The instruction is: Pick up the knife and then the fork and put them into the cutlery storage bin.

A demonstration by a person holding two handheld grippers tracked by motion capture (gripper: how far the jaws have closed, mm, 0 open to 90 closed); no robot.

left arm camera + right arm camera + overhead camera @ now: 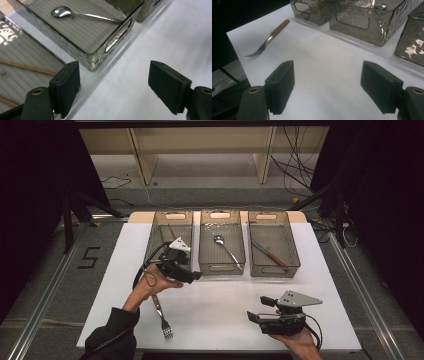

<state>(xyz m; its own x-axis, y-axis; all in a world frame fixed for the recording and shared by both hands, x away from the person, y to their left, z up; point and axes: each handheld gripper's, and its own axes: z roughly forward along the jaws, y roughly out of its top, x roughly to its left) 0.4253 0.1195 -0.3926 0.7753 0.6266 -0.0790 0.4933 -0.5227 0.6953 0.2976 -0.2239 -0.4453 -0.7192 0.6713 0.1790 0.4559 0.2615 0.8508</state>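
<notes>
Sorting cutlery: the person is working at a white table [300, 285] with three clear bins along its far side.
Left gripper [197, 276]: jaws are standing spread, pinching nothing, hovering just before the near edge of the left bin [169, 237] and middle bin [221, 242].
Right gripper [250, 316]: jaws are gaping wide, nothing between them, resting low near the front edge.
Fork [162, 316]: lying flat on the table beside the left forearm, tines toward the person, wooden handle toward the bins.
Step in hand: likely the reach for the fork.
Next move: calling for the left gripper to drop onto the handle.
Open room: wide bare surface lying between grippers; bin walls are crowding the far side.
</notes>
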